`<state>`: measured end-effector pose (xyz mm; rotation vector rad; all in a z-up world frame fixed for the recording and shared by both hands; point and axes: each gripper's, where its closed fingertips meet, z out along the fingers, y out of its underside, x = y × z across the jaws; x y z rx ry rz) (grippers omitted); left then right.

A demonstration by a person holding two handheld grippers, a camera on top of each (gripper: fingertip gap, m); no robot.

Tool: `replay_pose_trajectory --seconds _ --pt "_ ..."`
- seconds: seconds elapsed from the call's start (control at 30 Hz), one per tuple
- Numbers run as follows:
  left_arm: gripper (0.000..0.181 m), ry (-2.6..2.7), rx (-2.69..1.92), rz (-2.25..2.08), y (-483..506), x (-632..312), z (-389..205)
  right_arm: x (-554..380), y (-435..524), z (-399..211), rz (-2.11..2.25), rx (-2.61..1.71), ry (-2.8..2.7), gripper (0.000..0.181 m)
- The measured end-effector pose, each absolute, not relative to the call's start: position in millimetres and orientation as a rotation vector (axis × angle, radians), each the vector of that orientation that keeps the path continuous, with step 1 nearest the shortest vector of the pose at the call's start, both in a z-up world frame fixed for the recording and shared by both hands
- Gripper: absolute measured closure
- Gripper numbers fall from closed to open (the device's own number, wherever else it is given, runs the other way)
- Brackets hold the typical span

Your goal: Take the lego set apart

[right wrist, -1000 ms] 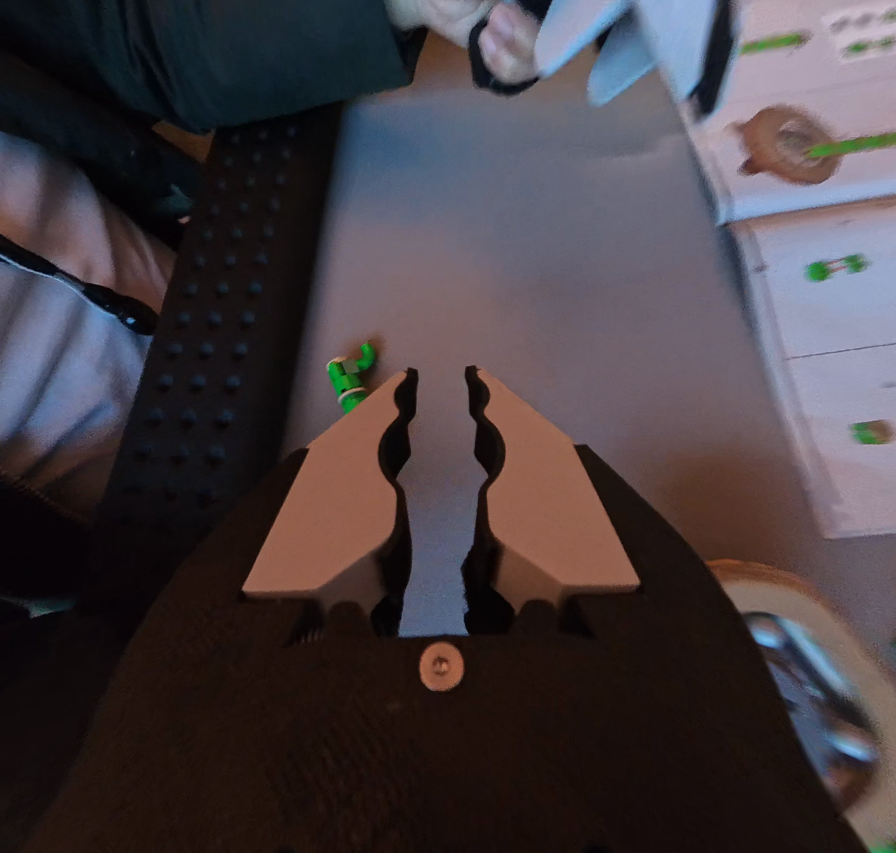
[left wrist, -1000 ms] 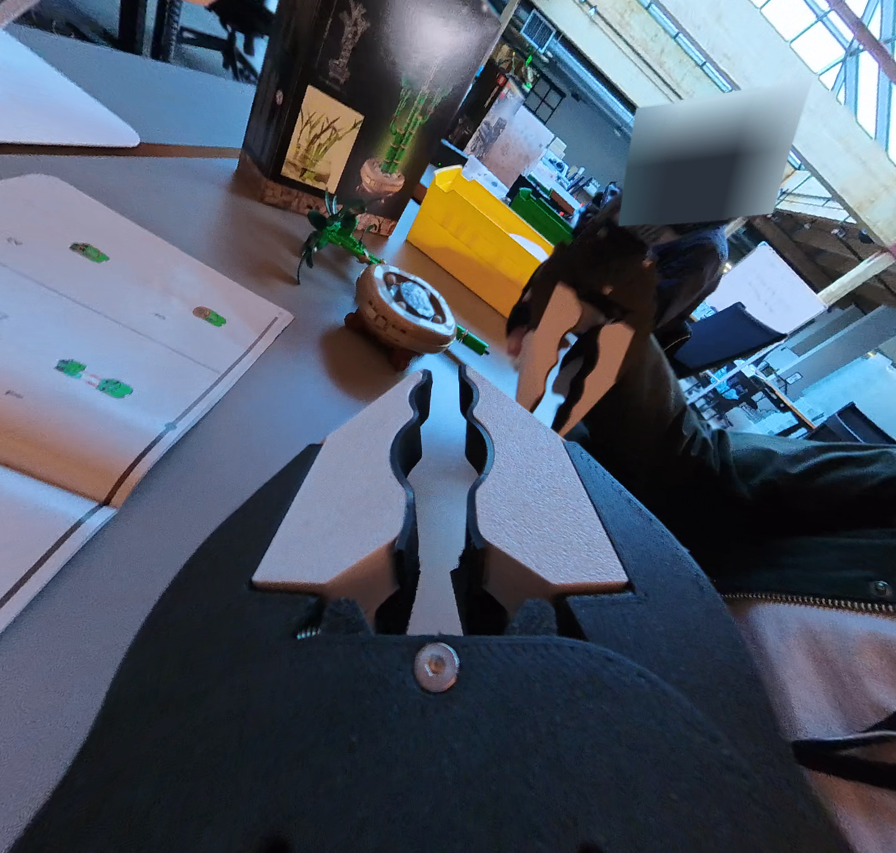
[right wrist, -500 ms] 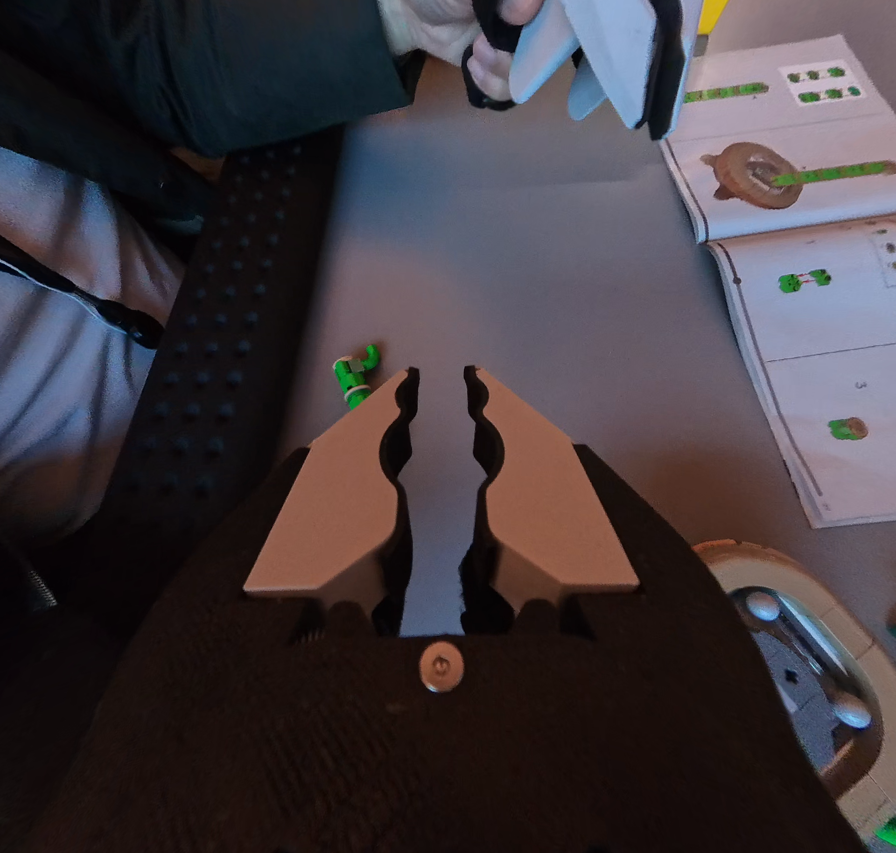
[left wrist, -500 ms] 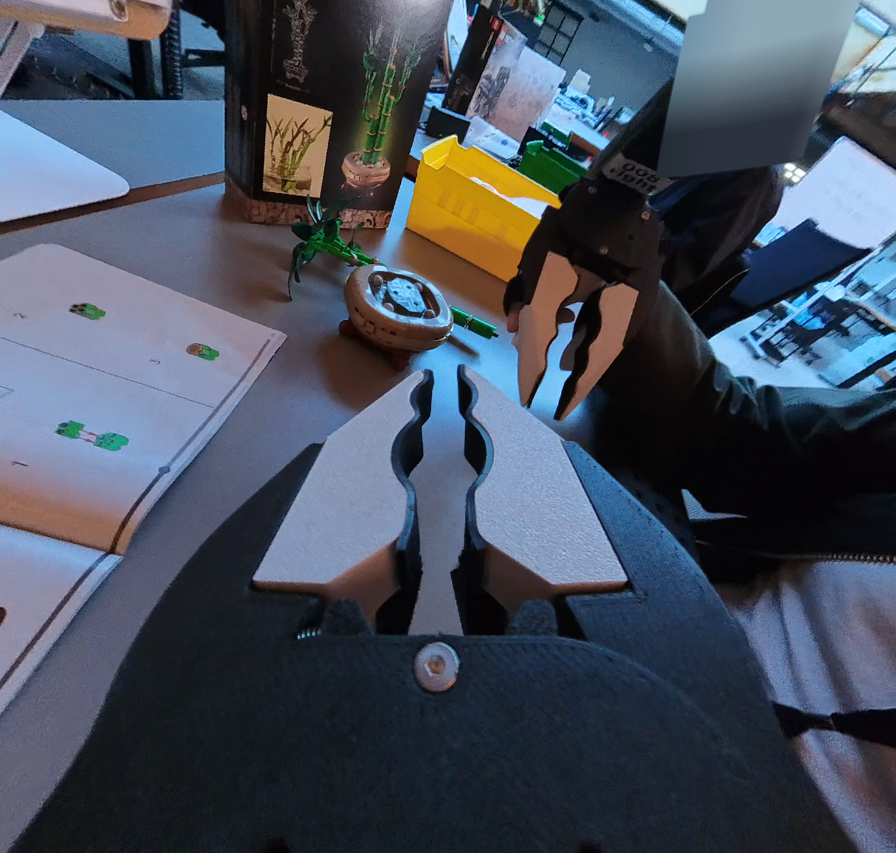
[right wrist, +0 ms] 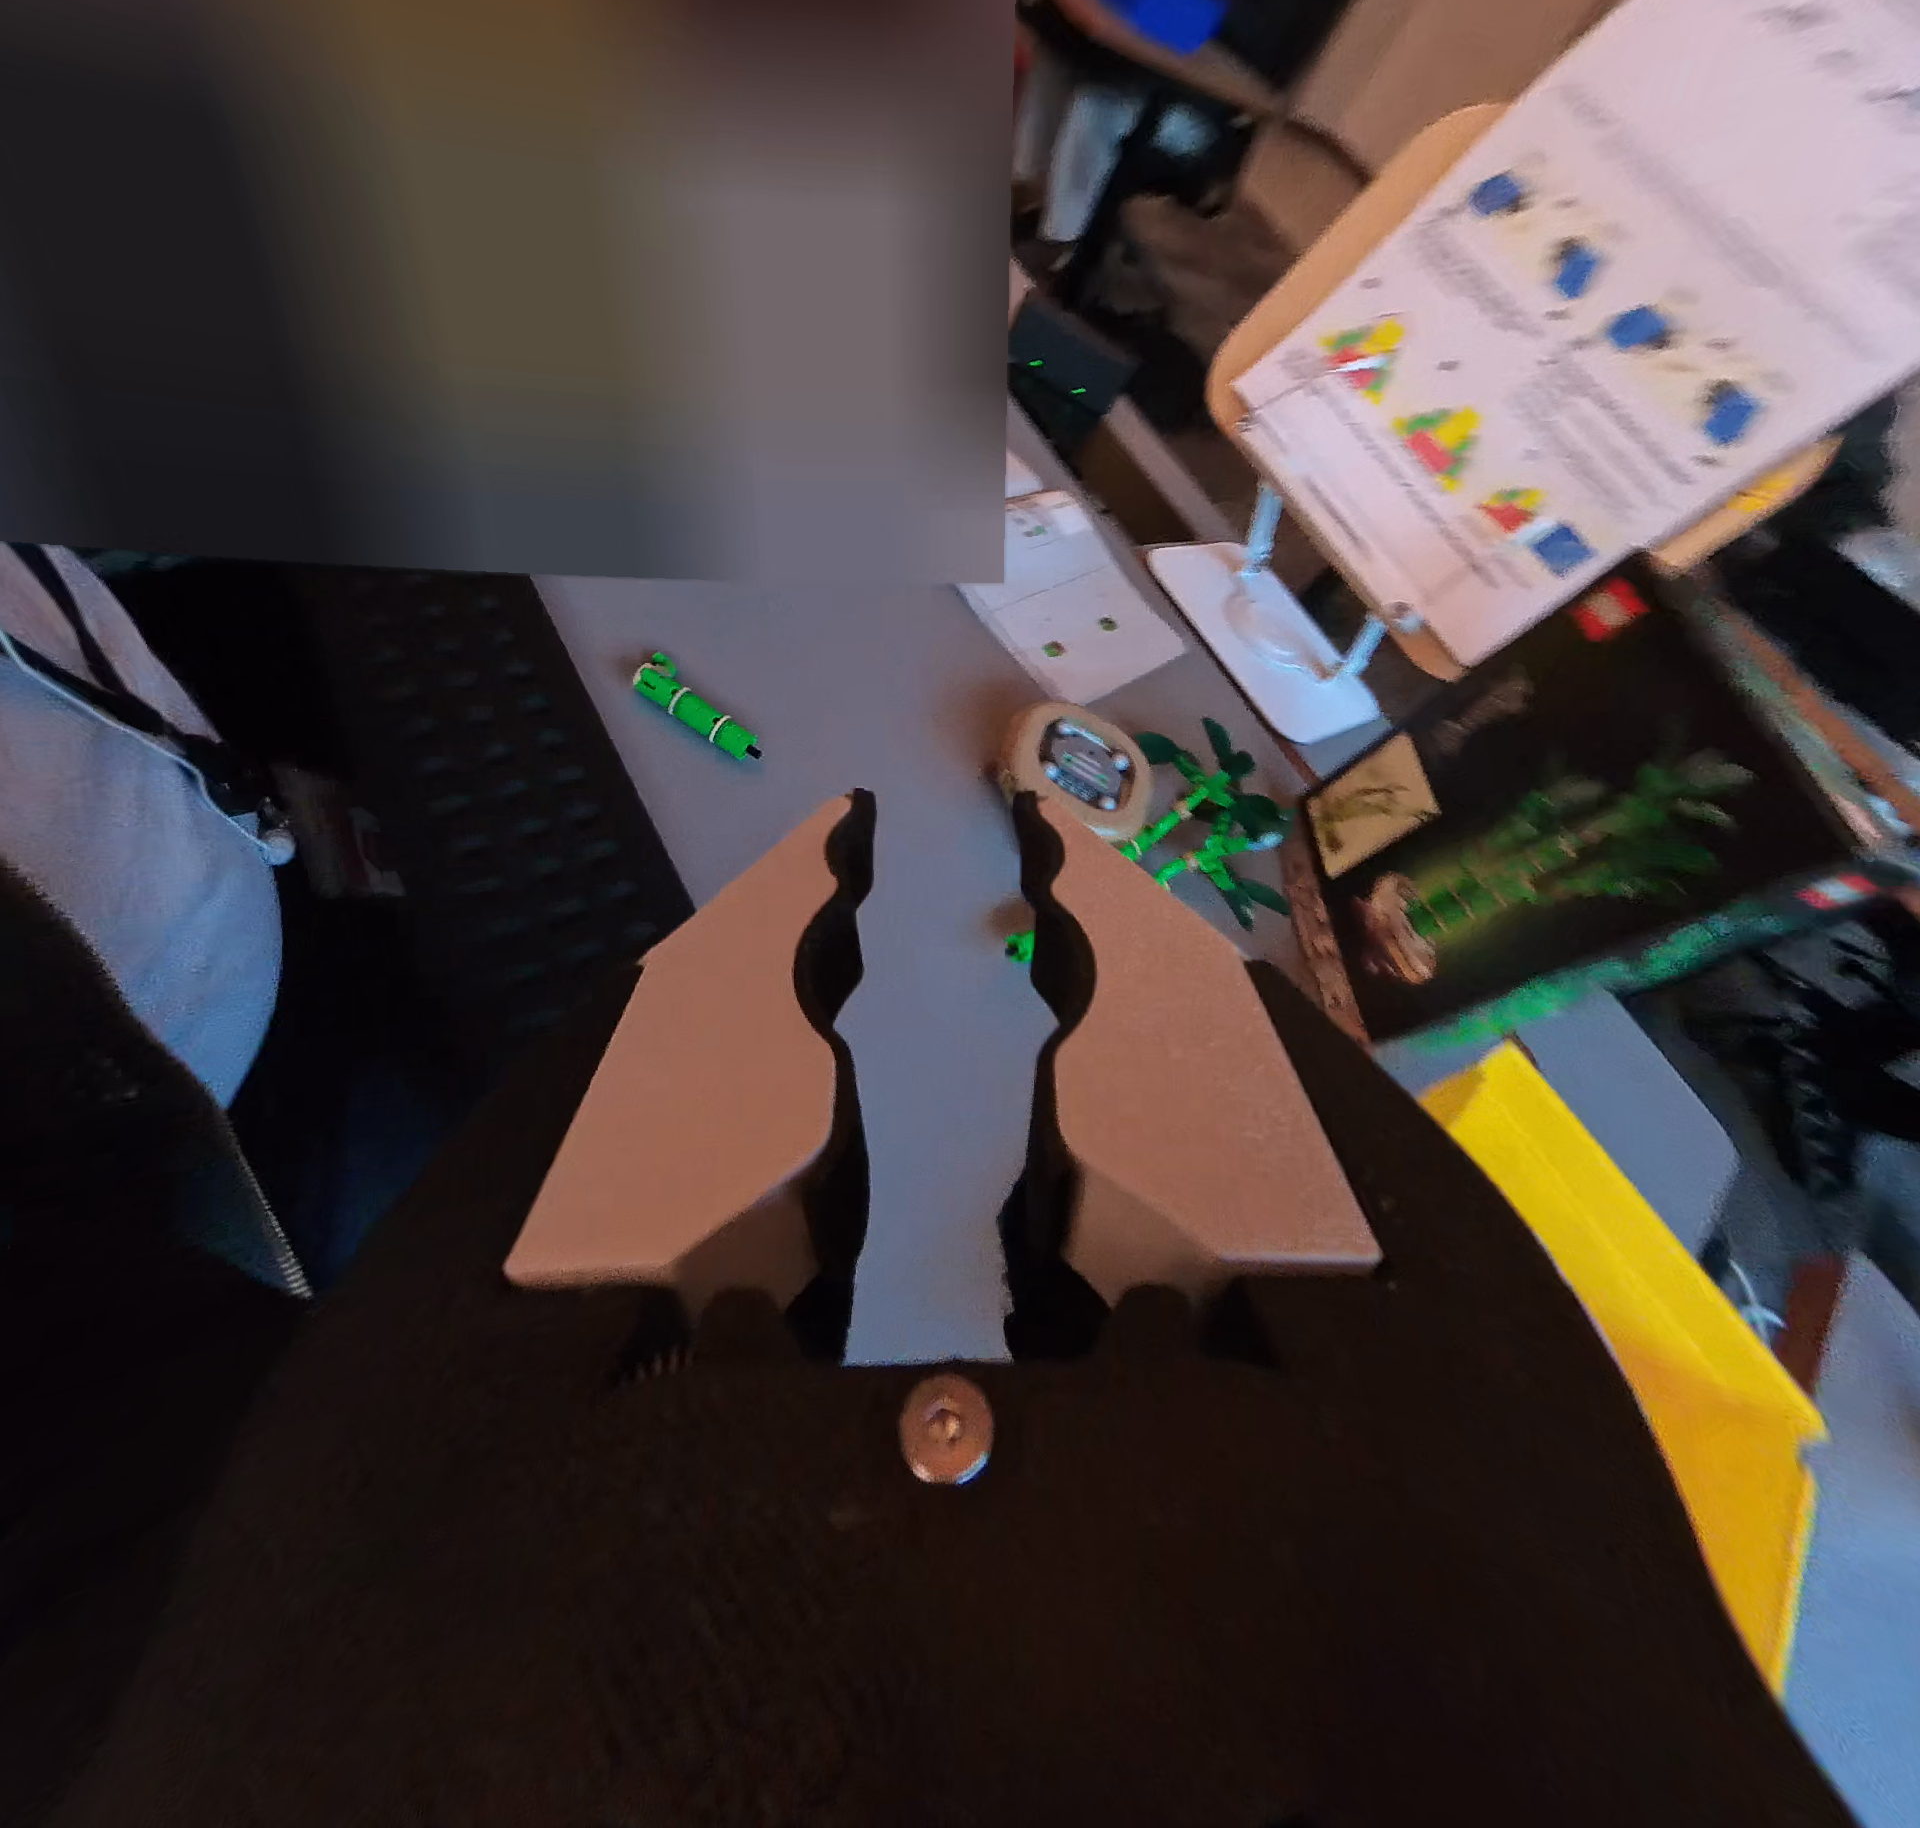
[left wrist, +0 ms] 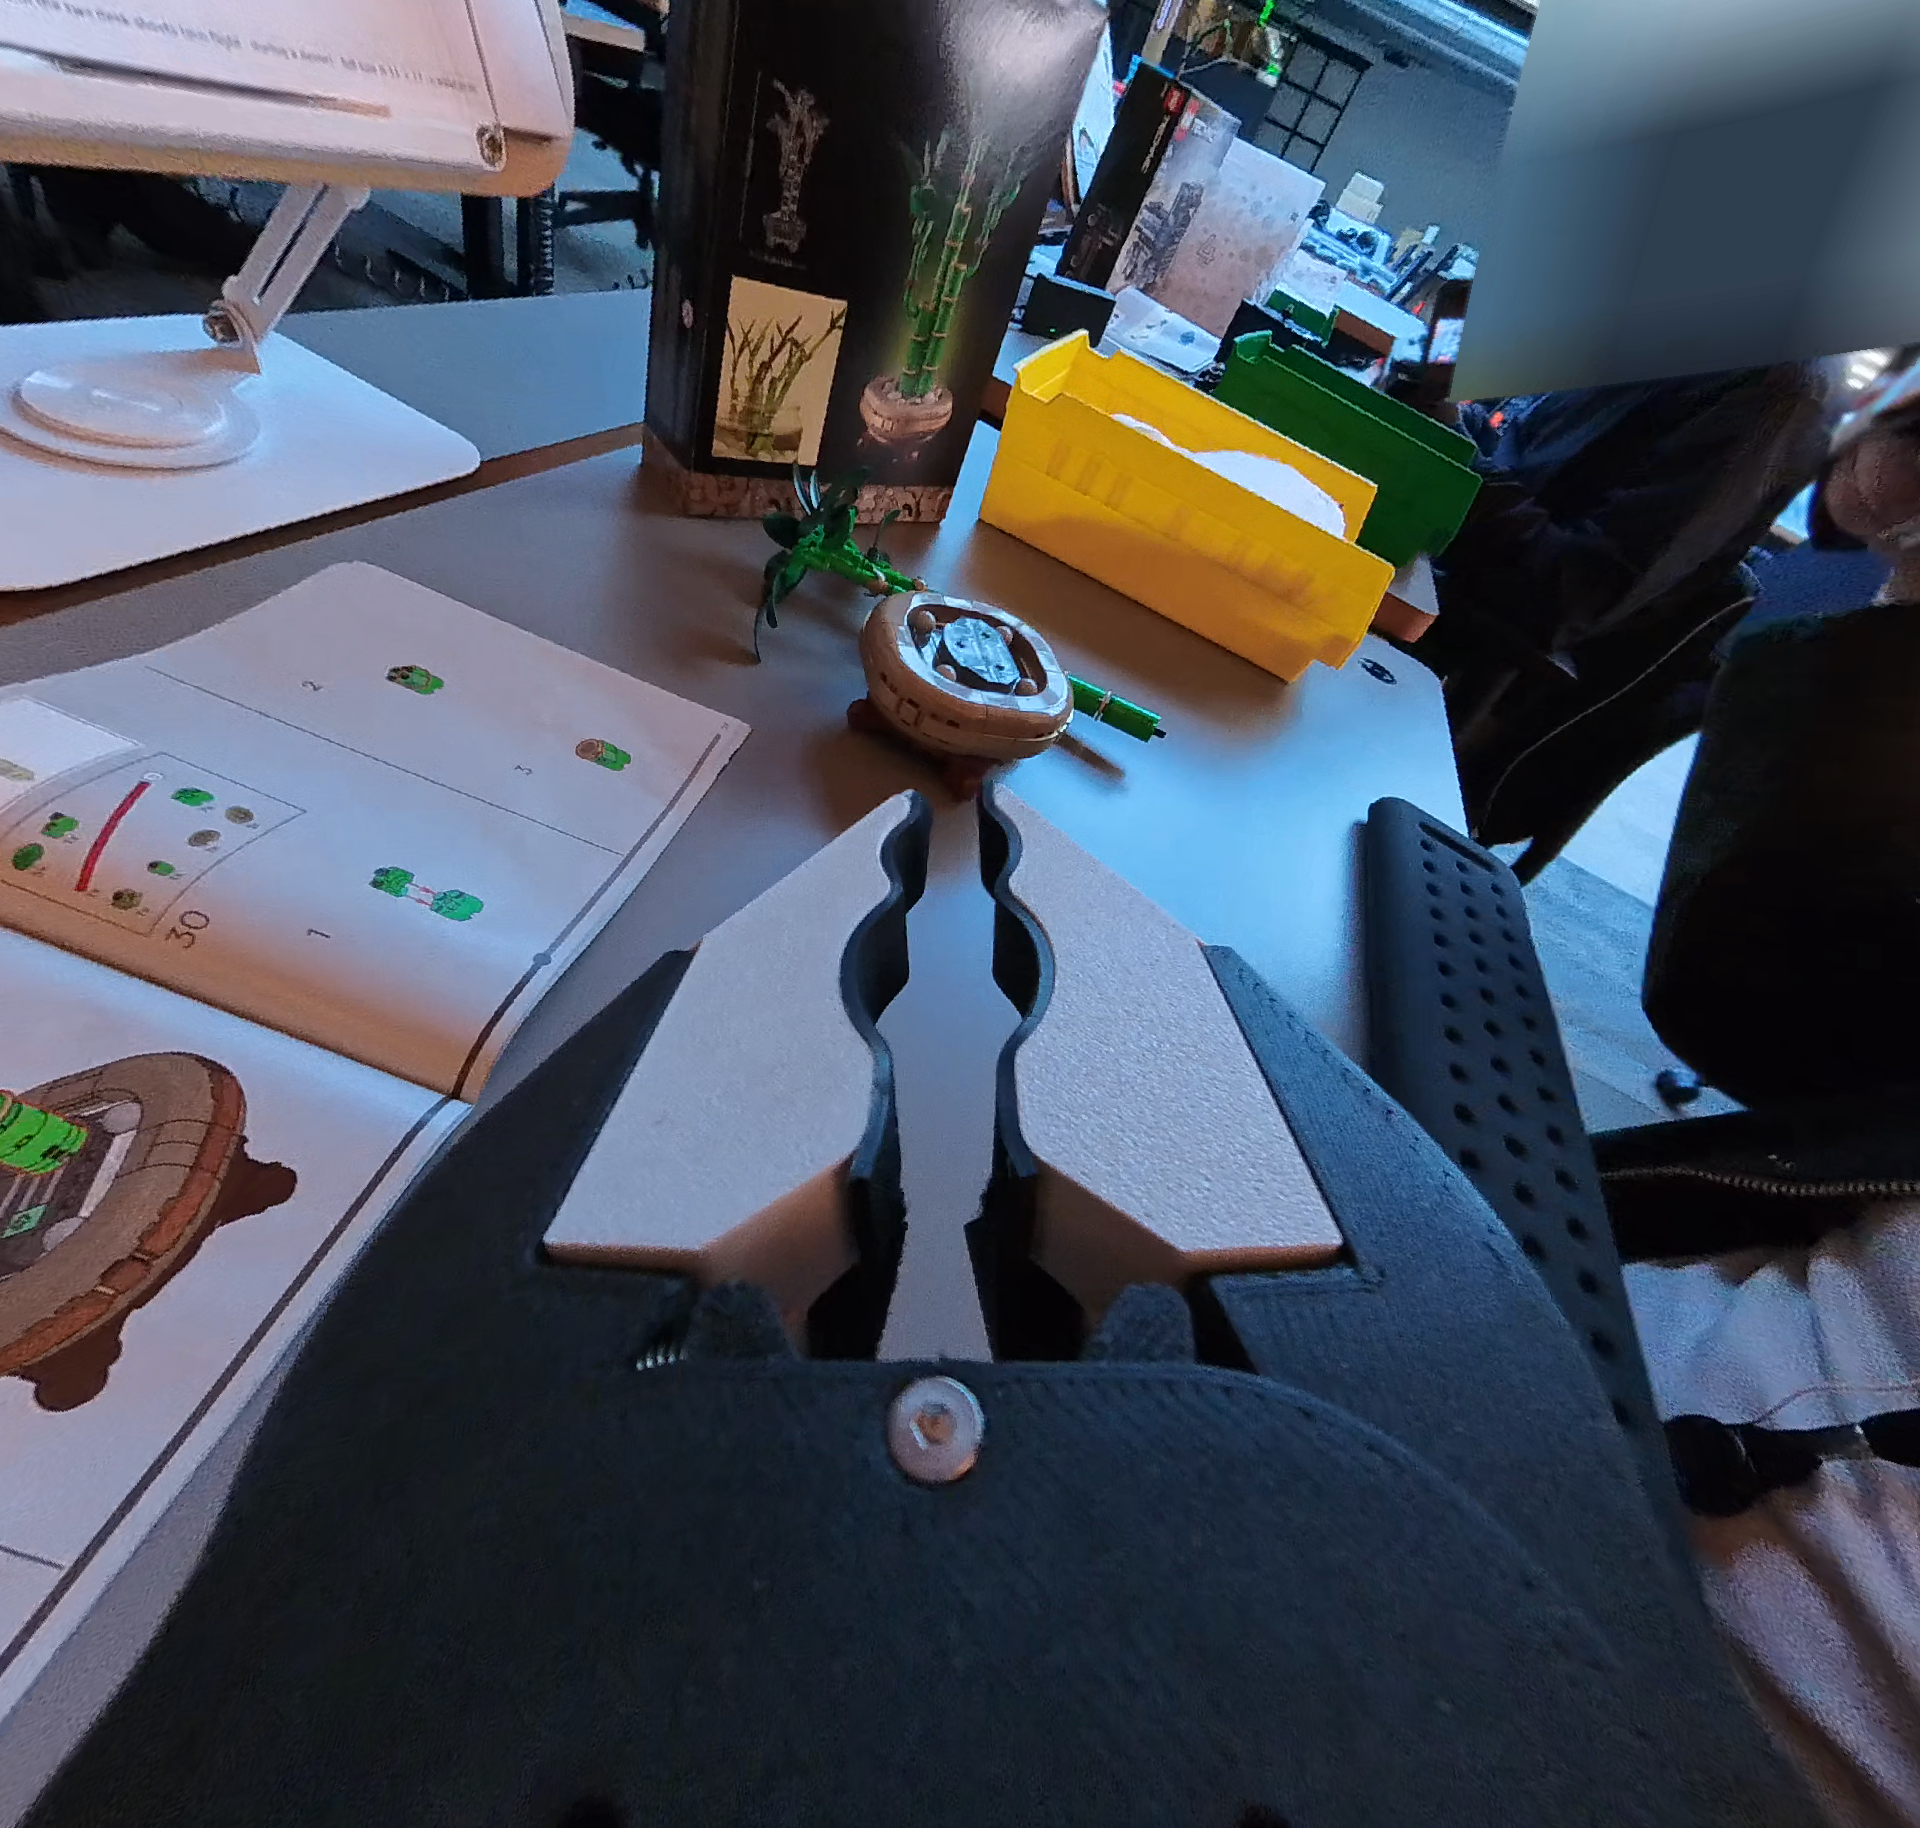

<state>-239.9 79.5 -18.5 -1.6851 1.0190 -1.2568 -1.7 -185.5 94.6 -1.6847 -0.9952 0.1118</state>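
The tan round Lego pot sits on the grey table, with a leafy green bamboo piece behind it and a green stalk segment at its right. My left gripper hovers just short of the pot, empty, its jaws a narrow gap apart. In the right wrist view the pot, the leafy piece and the stalk segment lie beyond my right gripper, which is open and empty above the table. A small green piece shows beside its right finger.
A dark Lego box stands behind the pot, with a yellow bin and a green bin to its right. An open instruction booklet lies at left. A white paper stand is behind it. A black perforated strip runs along the table's right edge. The grippers' ends are close to 40 cm from one another.
My right gripper has lifted, turned toward the pot and box, left the left wrist view and opened slightly wider. My left gripper has tilted to show more of the booklet; its jaws are unchanged.
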Motion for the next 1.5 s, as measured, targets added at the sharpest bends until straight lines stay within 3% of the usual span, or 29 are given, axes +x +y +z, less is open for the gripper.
replay_pose_trajectory --seconds 0.13,0.23,0.33,0.47,0.6,0.7,0.8,0.97,1.33,1.5 --pt "0.171 1.018 -1.612 -1.311 65.4 -244.7 12.7 4.9 -236.9 86.5 -0.048 -1.757 -0.942 0.161" --pt "0.171 0.981 -1.526 -1.367 48.1 -254.5 51.9 0.0 -257.0 79.1 -0.199 -1.934 -1.011 0.177" --pt "0.171 0.930 -1.450 -1.390 29.2 -267.8 86.5 -29.4 -273.1 113.3 -0.215 -1.724 -1.130 0.181" --pt "0.171 0.944 -1.412 -1.398 -4.3 -283.4 111.2 -71.0 -317.7 194.8 -0.104 -1.144 -1.200 0.181" --pt "0.173 0.928 -1.315 -1.373 -27.5 -300.2 148.6 -88.0 -450.1 284.0 0.210 -0.168 -1.249 0.181" --pt "0.173 0.902 -1.217 -1.362 -30.1 -304.6 192.1 -23.7 -556.7 300.0 0.560 0.661 -1.133 0.181" --pt "0.173 0.860 -1.144 -1.379 -34.8 -305.1 224.3 72.1 -575.7 308.2 1.070 1.203 -0.771 0.181" --pt "0.173 0.771 -1.087 -1.461 -35.2 -308.0 225.5 62.9 -538.2 347.2 1.641 1.085 -0.543 0.181" --pt "0.173 0.658 -1.039 -1.541 -31.7 -332.3 228.5 62.3 -510.0 340.5 1.699 1.022 -0.380 0.181" --pt "0.178 0.701 -0.809 -1.645 -72.8 -355.3 306.4 74.2 -490.3 325.5 1.636 1.024 -0.296 0.181"
